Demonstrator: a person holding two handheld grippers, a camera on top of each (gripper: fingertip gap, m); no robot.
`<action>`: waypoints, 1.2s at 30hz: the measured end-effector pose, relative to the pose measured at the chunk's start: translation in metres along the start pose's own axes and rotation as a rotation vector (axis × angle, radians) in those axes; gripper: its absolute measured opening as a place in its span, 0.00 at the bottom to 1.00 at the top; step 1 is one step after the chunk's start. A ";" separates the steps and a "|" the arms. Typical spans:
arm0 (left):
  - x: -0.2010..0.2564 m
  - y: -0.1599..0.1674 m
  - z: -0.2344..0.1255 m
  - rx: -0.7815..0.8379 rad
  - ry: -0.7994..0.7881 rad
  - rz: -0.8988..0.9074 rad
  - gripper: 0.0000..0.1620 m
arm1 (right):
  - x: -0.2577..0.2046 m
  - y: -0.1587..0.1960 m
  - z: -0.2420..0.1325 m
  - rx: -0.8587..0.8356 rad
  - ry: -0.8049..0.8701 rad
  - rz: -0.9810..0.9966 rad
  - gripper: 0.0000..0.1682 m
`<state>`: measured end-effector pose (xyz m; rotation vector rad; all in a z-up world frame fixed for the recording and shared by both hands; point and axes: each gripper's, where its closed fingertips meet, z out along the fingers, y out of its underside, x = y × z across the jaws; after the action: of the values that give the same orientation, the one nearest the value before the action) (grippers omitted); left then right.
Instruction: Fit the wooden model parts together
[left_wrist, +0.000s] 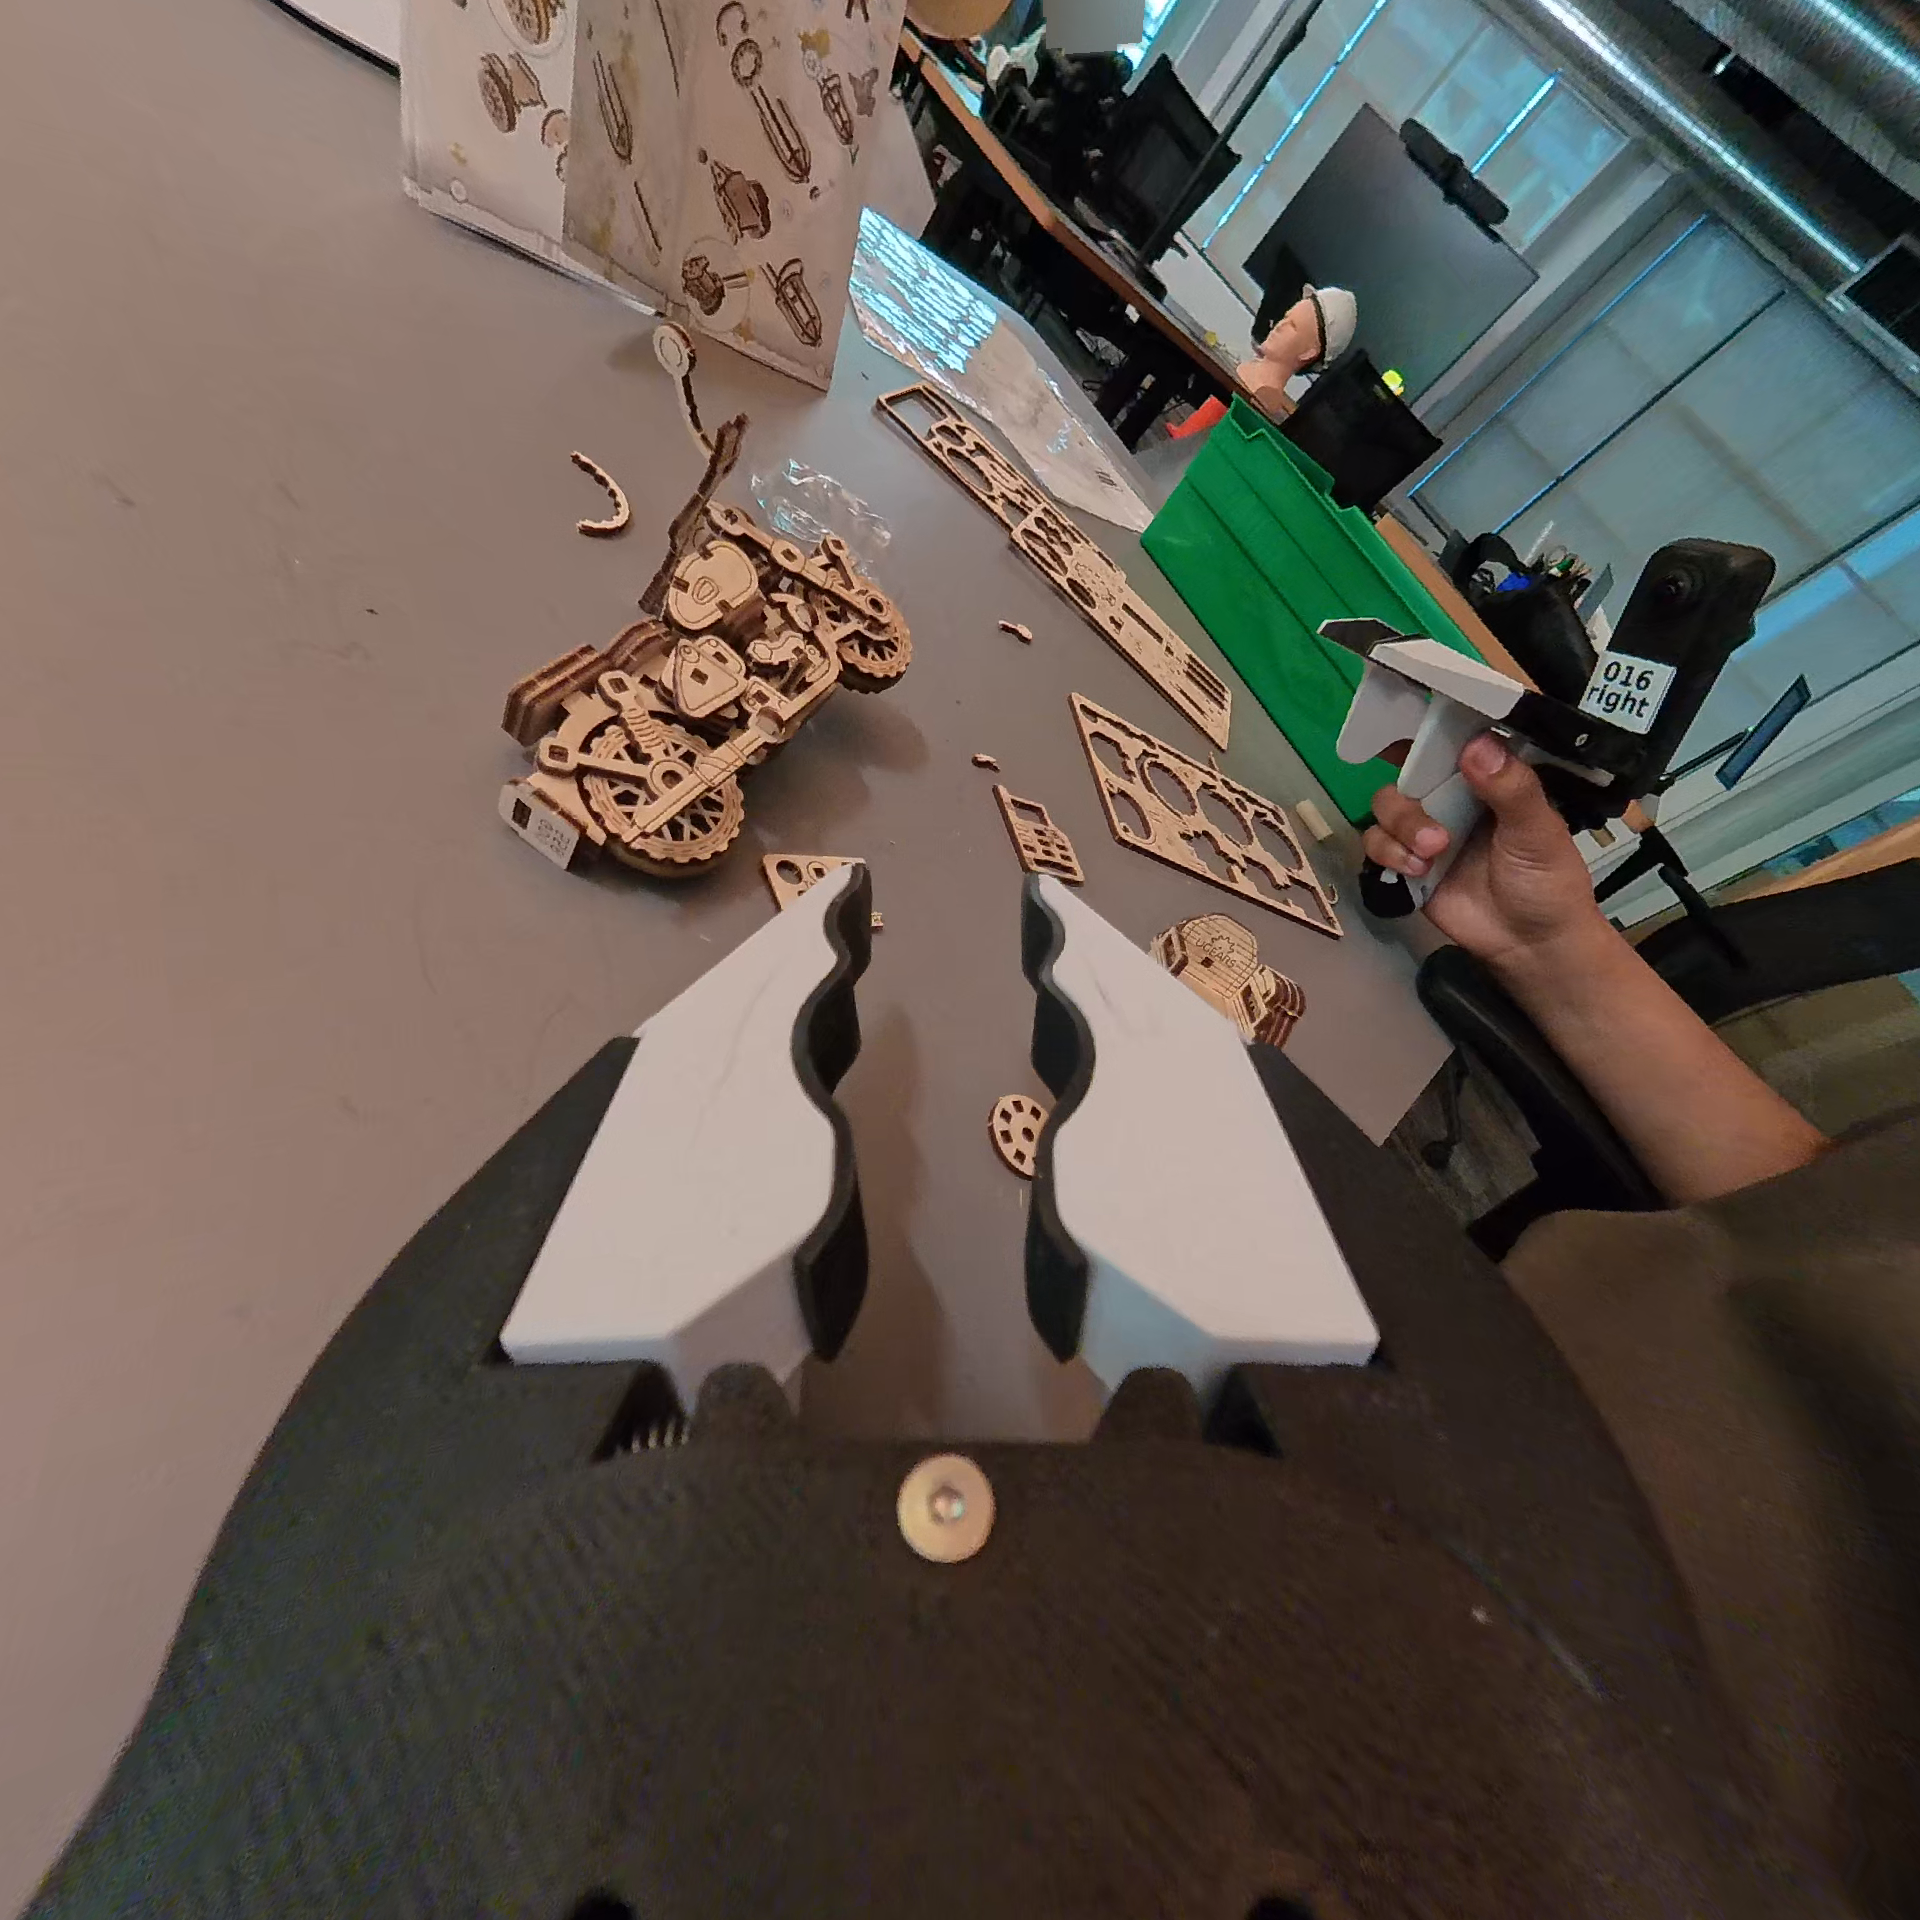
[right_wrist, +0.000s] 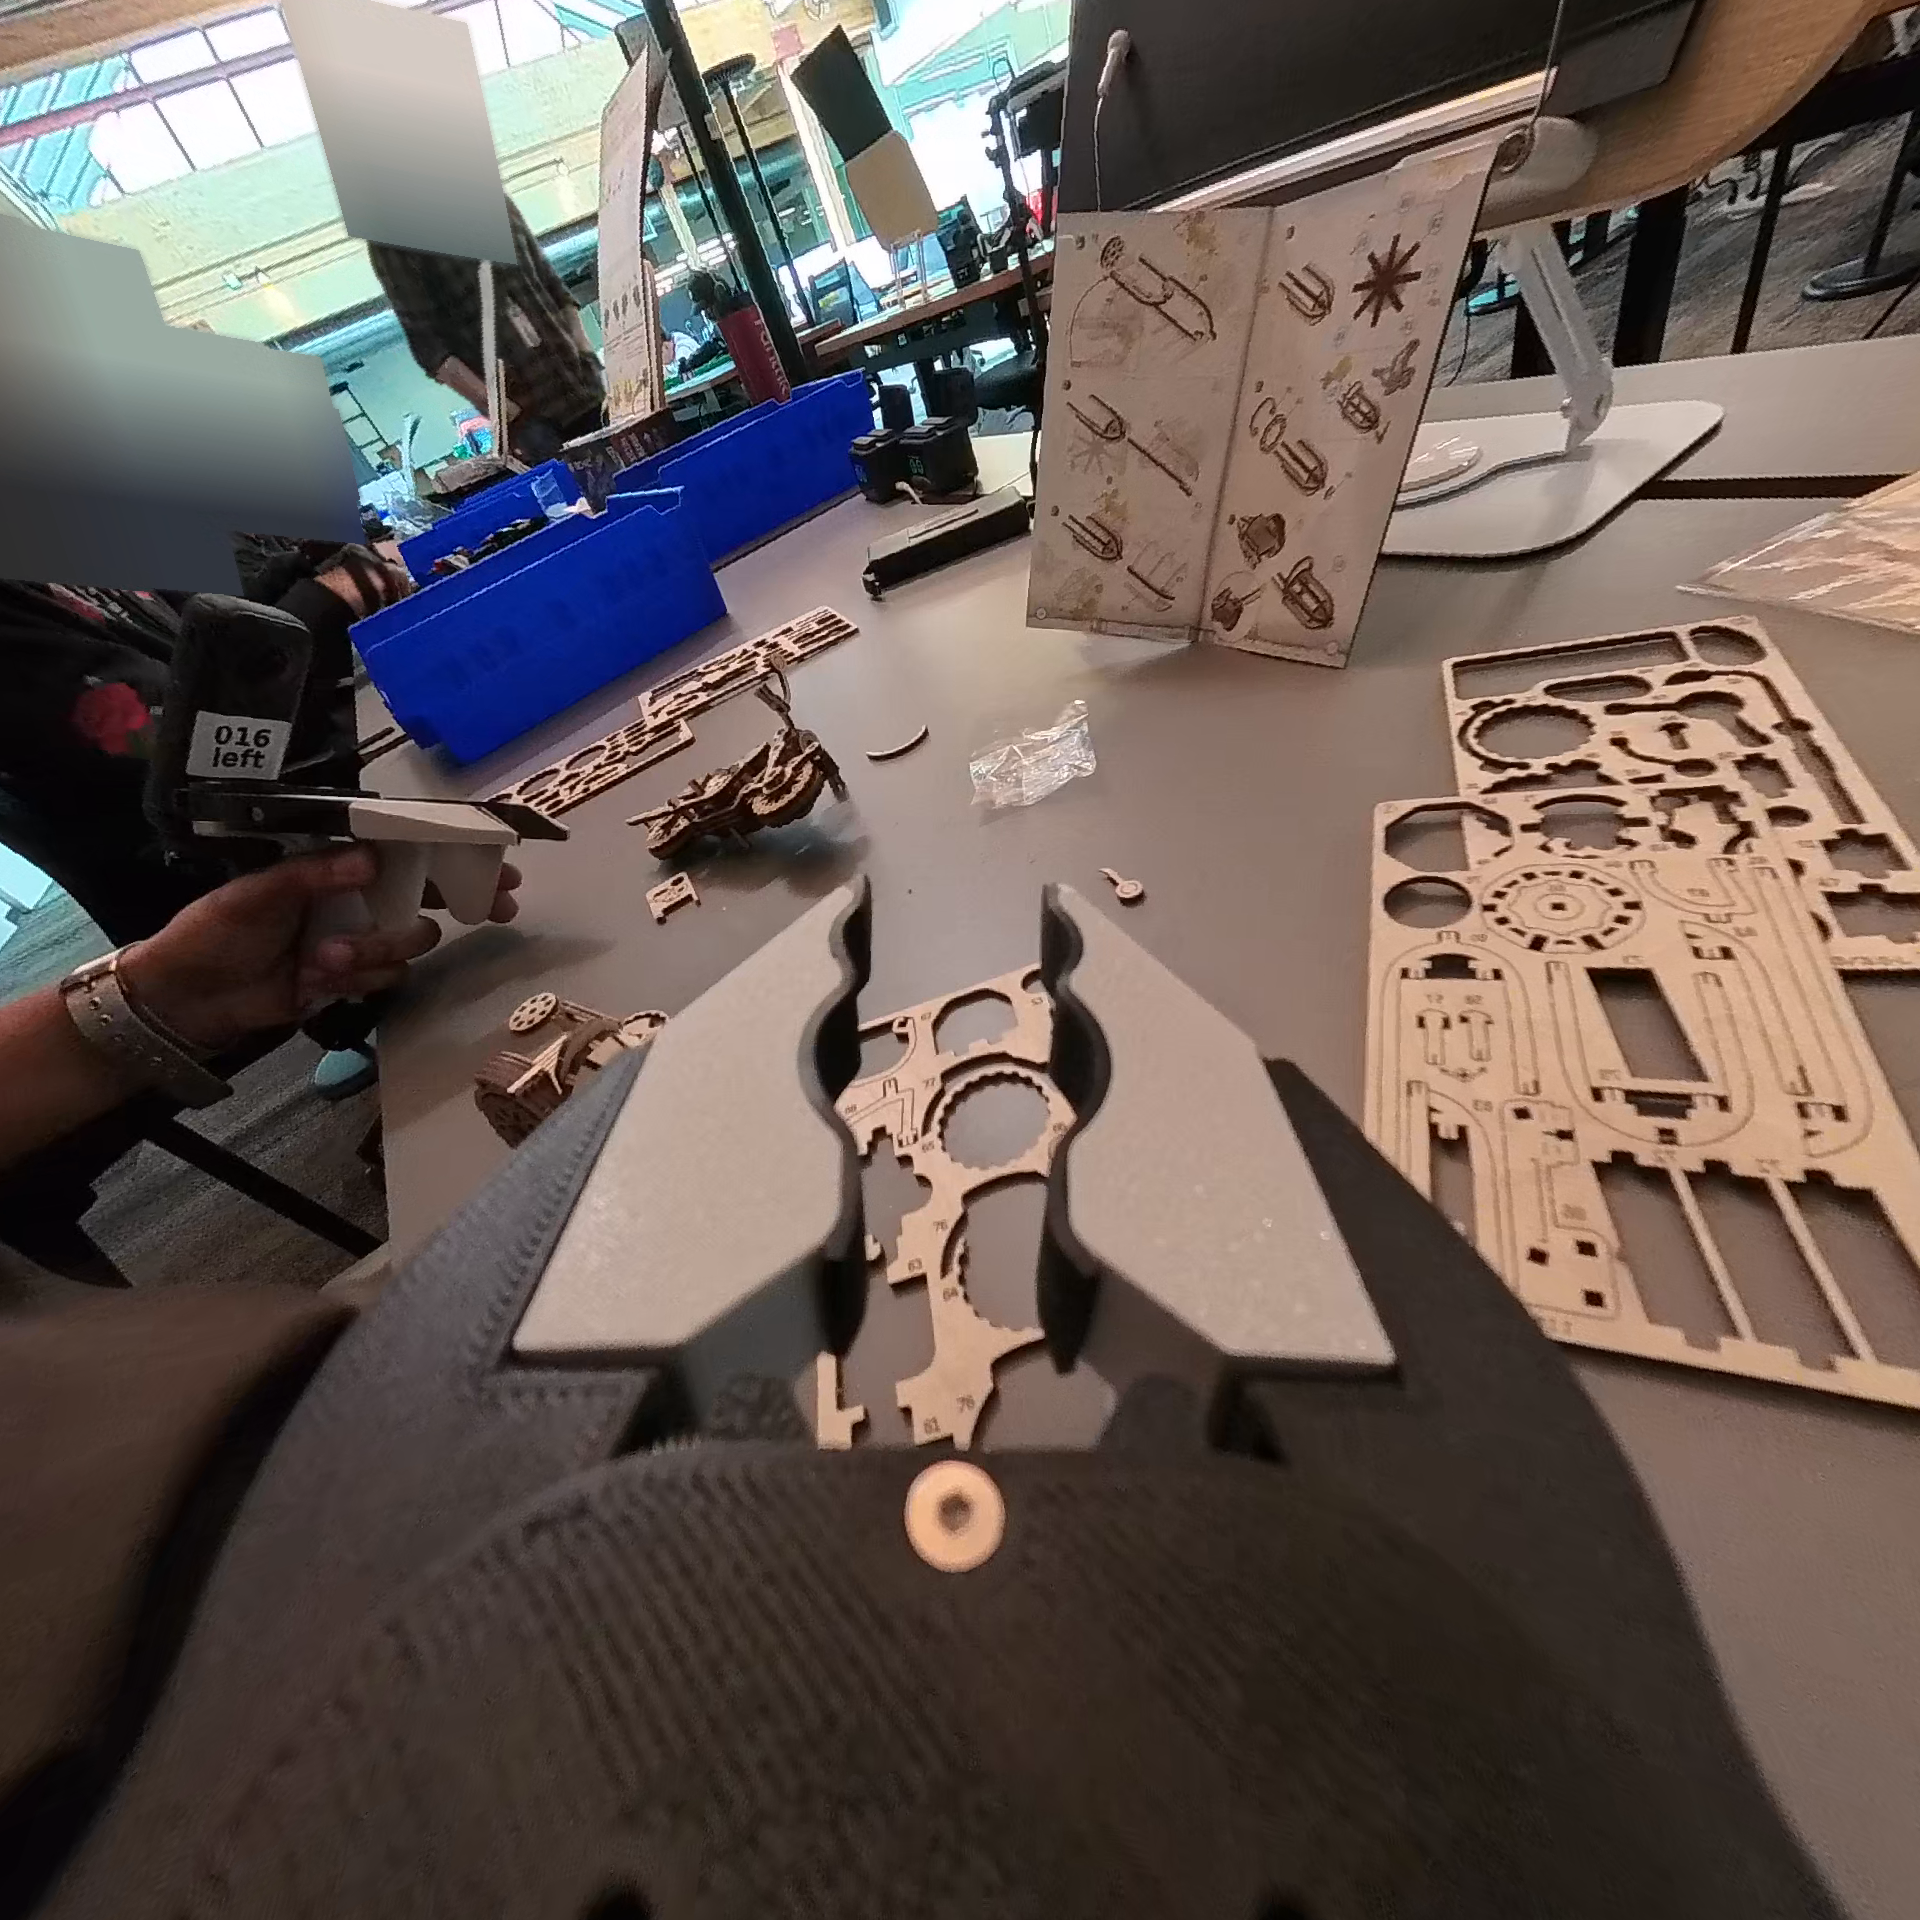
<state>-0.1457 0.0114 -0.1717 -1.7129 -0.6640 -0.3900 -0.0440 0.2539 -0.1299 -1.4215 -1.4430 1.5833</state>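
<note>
A partly built wooden motorcycle model (left_wrist: 707, 707) lies on its side on the grey table; it also shows in the right wrist view (right_wrist: 748, 795). My left gripper (left_wrist: 945, 894) is open and empty, held above the table short of the model. A small wooden box-like subassembly (left_wrist: 1231, 971) and a spoked disc (left_wrist: 1016, 1132) lie to its right. My right gripper (right_wrist: 956, 904) is open and empty, hovering over a punched-out wooden part sheet (right_wrist: 966, 1174). The subassembly (right_wrist: 540, 1070) lies to its left. Each gripper shows in the other's view, held in a hand: the right (left_wrist: 1351, 634) and the left (right_wrist: 540, 828).
More wooden sheets (right_wrist: 1621, 1091) (right_wrist: 1662, 748) lie to the right. An instruction booklet (right_wrist: 1226, 416) stands upright at the back. A crumpled plastic bag (right_wrist: 1034, 764), a curved piece (left_wrist: 603, 499) and small loose pieces (left_wrist: 1039, 836) lie around. A green bin (left_wrist: 1278, 582) and blue bins (right_wrist: 551, 623) sit at the table edges. Some 25 cm of space lies between my two pairs of fingers. From the left gripper's tips to the spoked disc (left_wrist: 1016, 1132) is close to 7 cm.
</note>
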 end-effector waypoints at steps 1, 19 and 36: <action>0.000 0.000 0.000 0.000 0.000 0.000 0.17 | 0.000 0.000 0.000 0.000 -0.001 0.000 0.18; 0.001 0.001 0.000 -0.002 0.002 0.003 0.17 | -0.002 0.002 0.002 -0.015 -0.008 -0.005 0.18; -0.003 0.003 0.003 -0.029 -0.003 -0.031 0.18 | -0.019 0.022 0.012 -0.141 -0.010 -0.198 0.18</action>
<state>-0.1460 0.0136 -0.1765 -1.7328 -0.6910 -0.4207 -0.0443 0.2266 -0.1462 -1.3027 -1.6742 1.3909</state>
